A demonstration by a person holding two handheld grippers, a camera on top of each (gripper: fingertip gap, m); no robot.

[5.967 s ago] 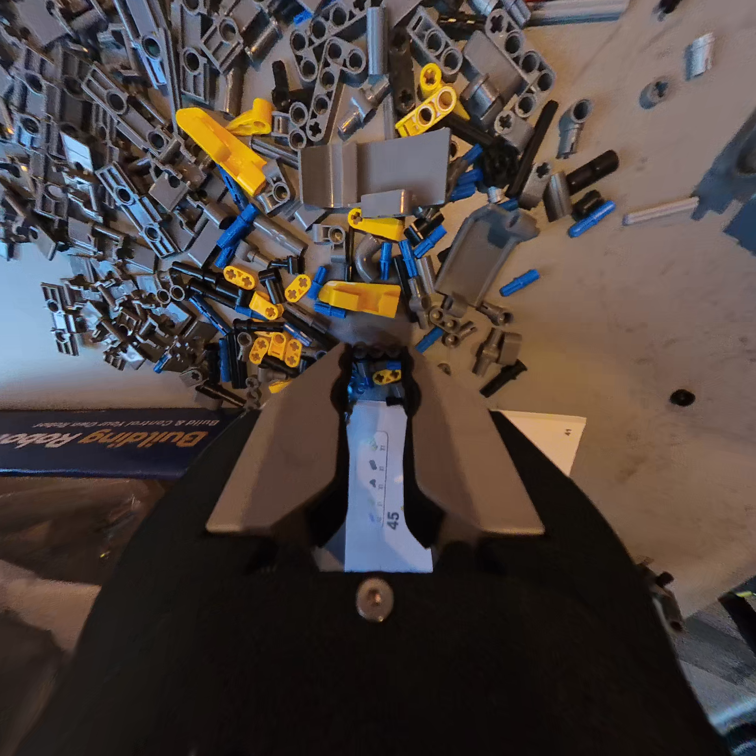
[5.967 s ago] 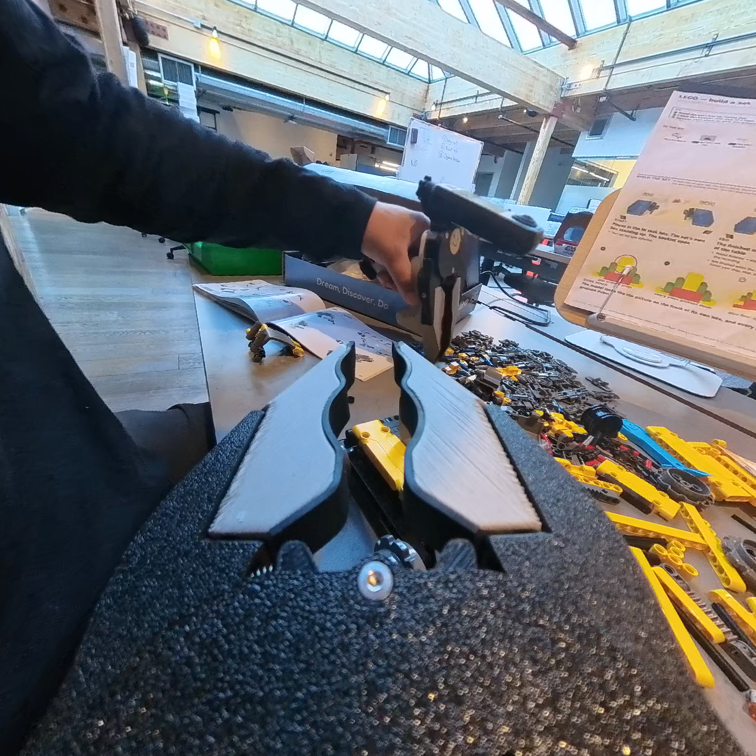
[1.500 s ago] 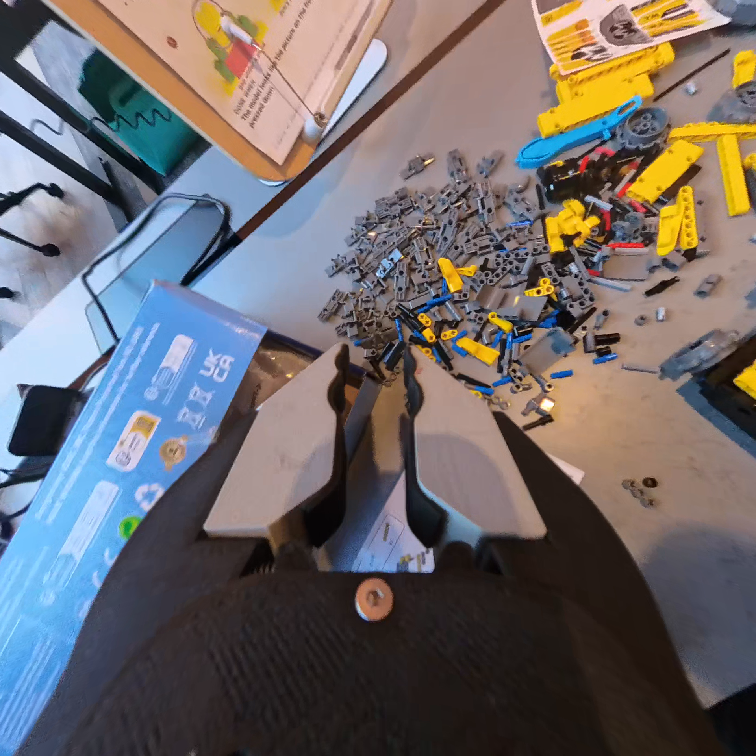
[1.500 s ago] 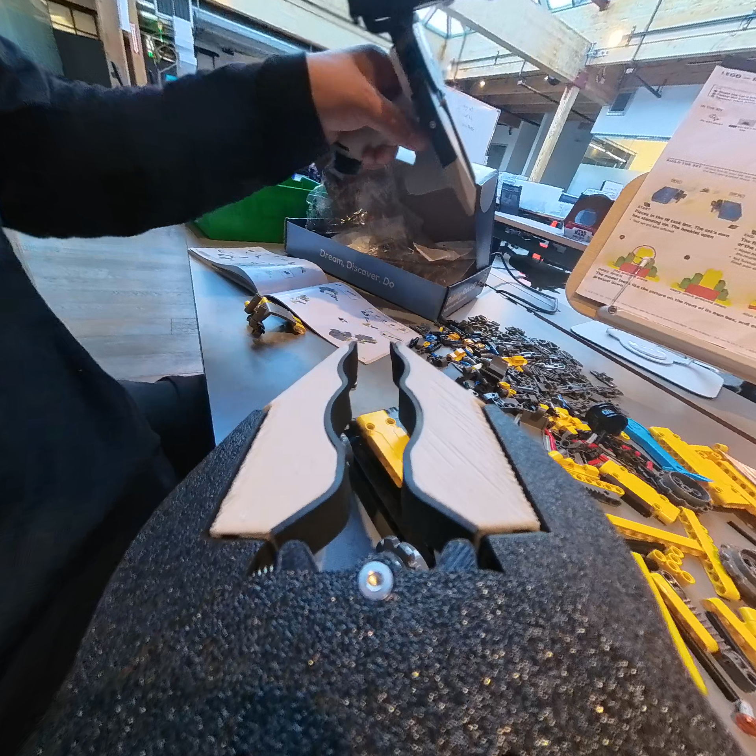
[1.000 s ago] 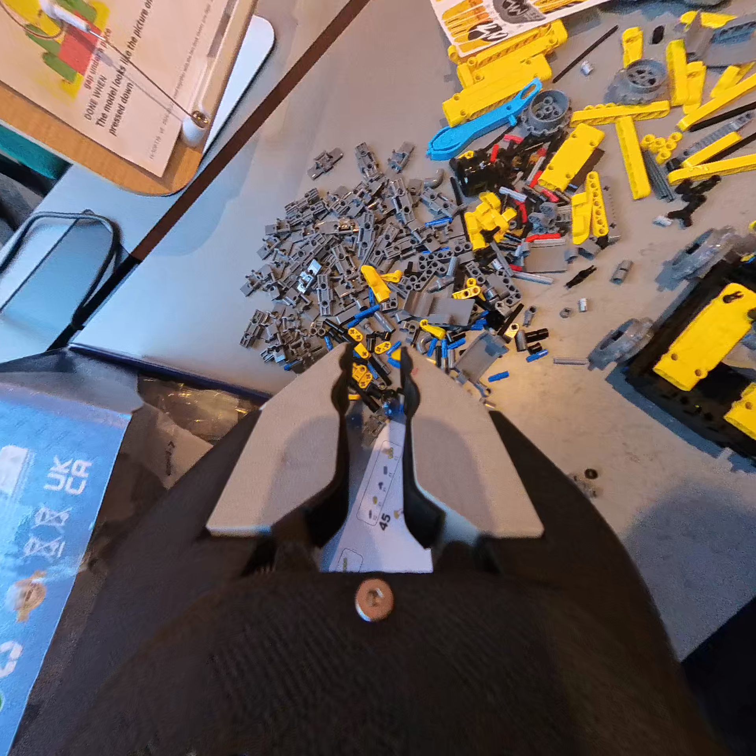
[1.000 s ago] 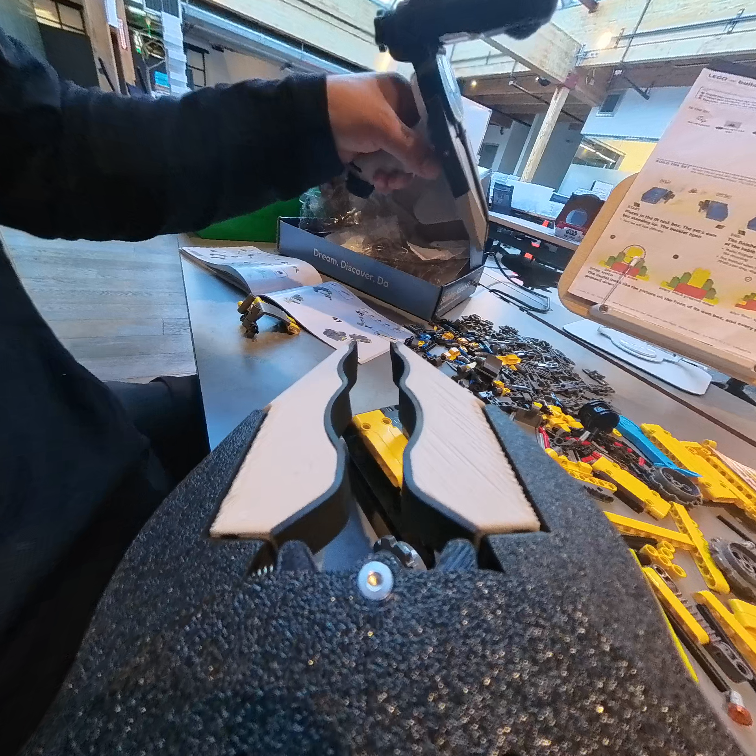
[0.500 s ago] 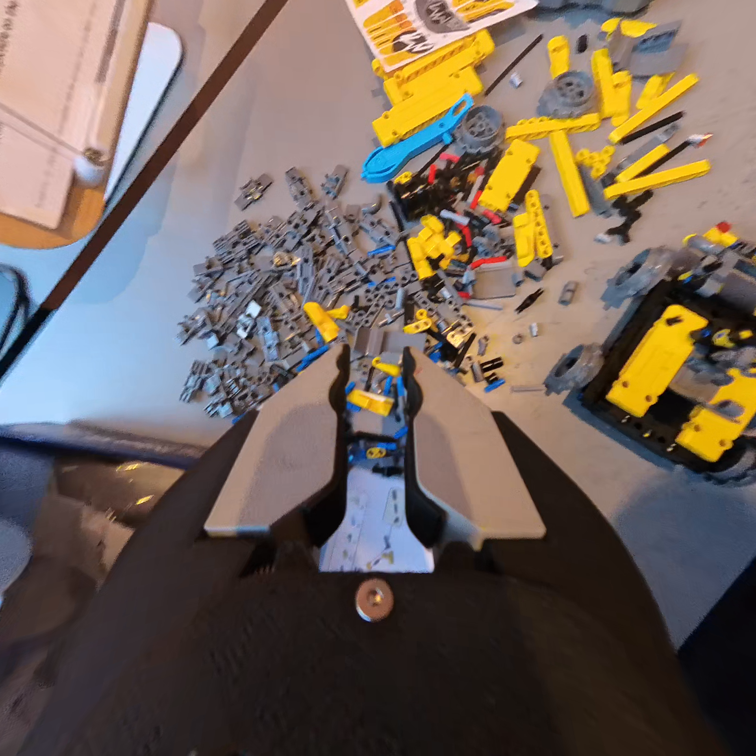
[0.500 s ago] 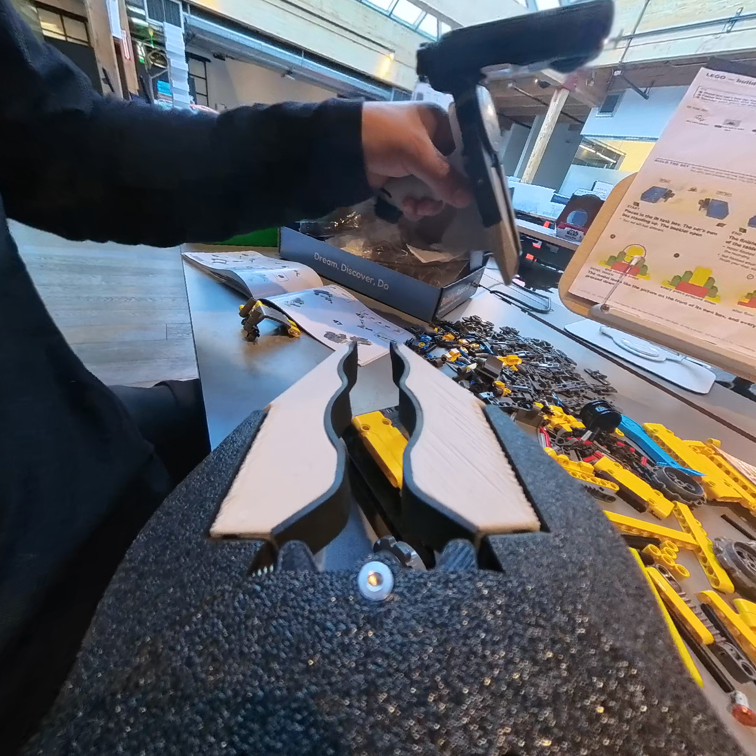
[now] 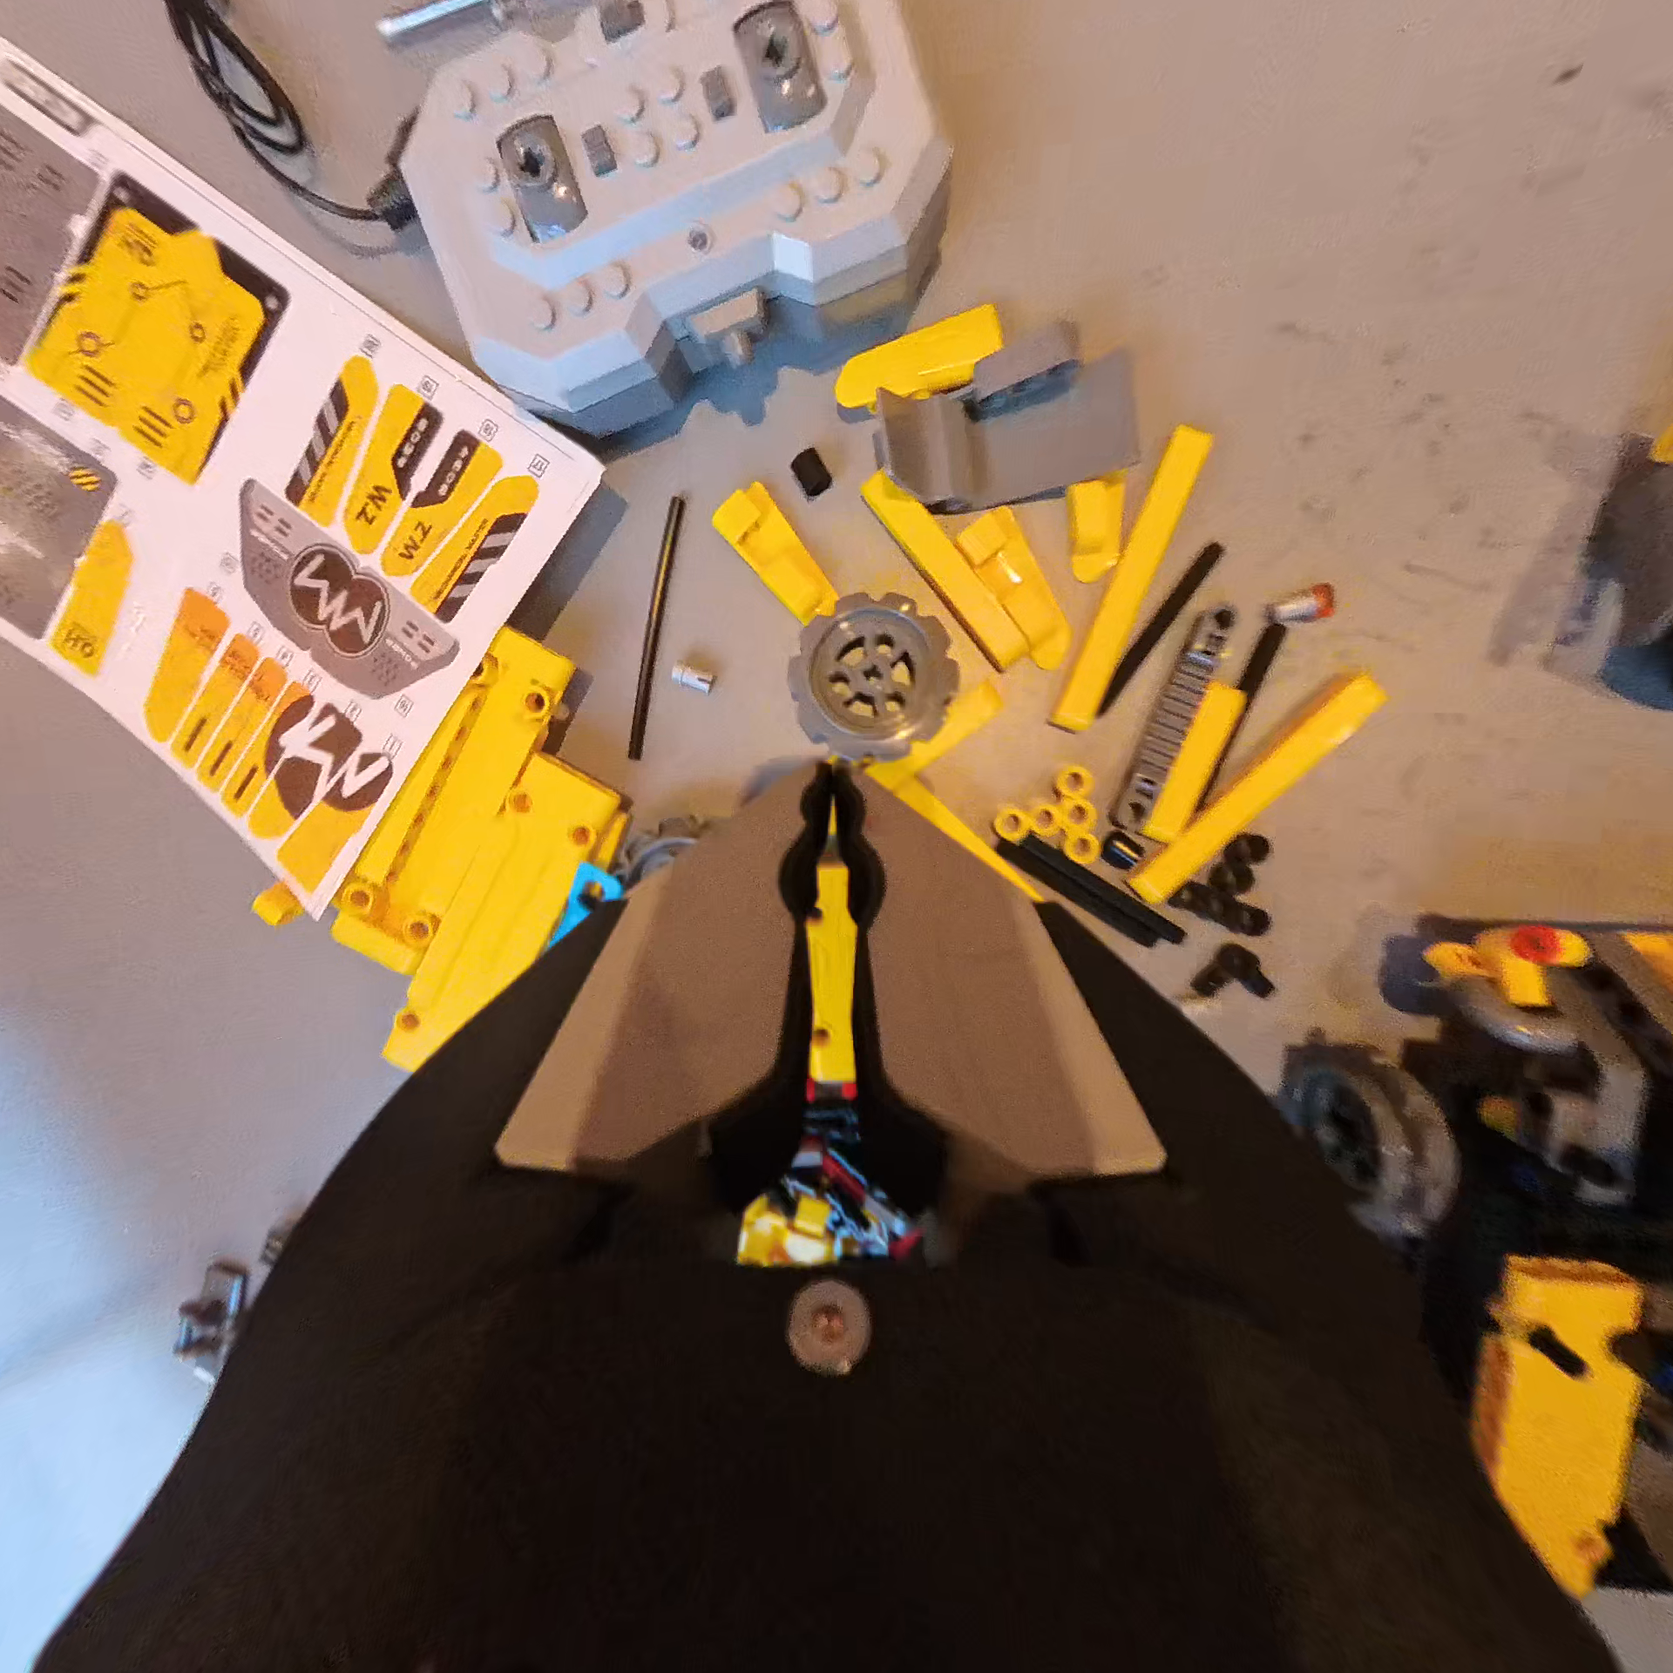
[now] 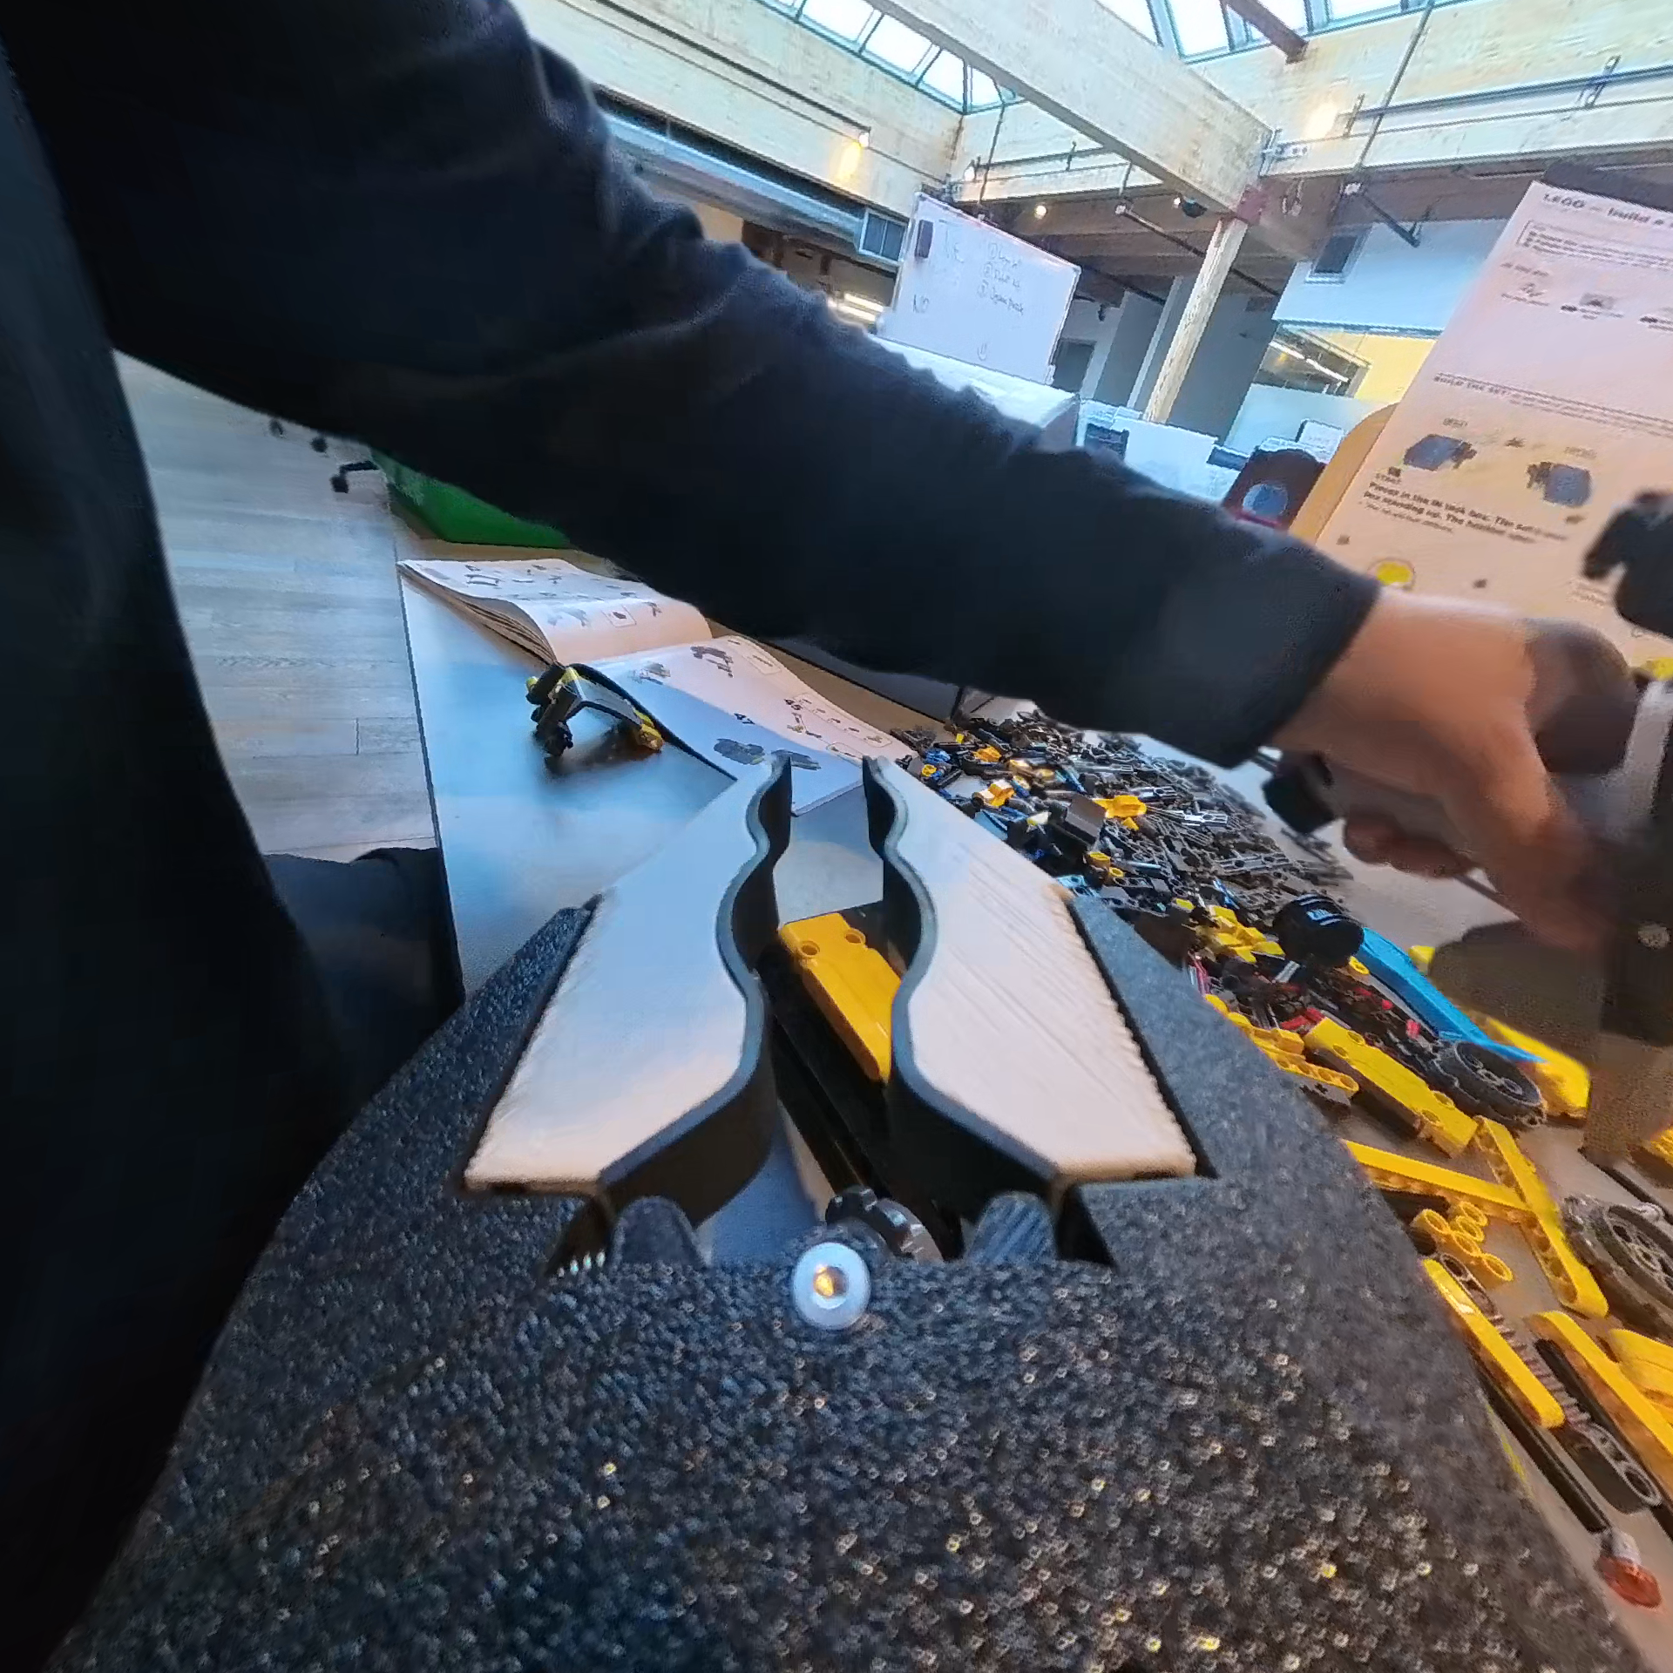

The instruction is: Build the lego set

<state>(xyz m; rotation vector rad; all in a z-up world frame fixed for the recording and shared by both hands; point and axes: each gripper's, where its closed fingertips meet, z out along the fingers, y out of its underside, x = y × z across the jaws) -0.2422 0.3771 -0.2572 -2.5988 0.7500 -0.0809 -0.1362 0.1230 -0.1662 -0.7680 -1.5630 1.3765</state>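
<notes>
The left gripper (image 9: 834, 780) has its fingertips pressed together at the very tip, and nothing shows pinched between them (the yellow beam (image 9: 831, 978) seen through the slot behind the tips lies below on the table, whether touched I cannot tell). Just beyond the tips, at 12 o'clock, lies a grey toothed wheel (image 9: 867, 675). At 10 o'clock from it a thin black axle (image 9: 655, 625) lies on the table (image 9: 1358, 226), and further on a sticker sheet (image 9: 244, 507) overlaps a yellow block assembly (image 9: 471, 842). At 11 o'clock, far off, sits a pale grey control unit (image 9: 670, 190). Loose yellow beams (image 9: 1132, 579) fan out at 1 to 2 o'clock, with a grey curved panel (image 9: 1005, 434) above them.

The right gripper (image 10: 826, 786) hangs slack, its fingers apart with a clear gap, grasping nothing; a yellow-and-black model (image 10: 837, 982) lies under it. At 11 o'clock lies an open instruction booklet (image 10: 634, 634), at 1 o'clock a heap of small dark parts (image 10: 1132, 824). At 3 o'clock a hand (image 10: 1448, 751) holds the other tool.
</notes>
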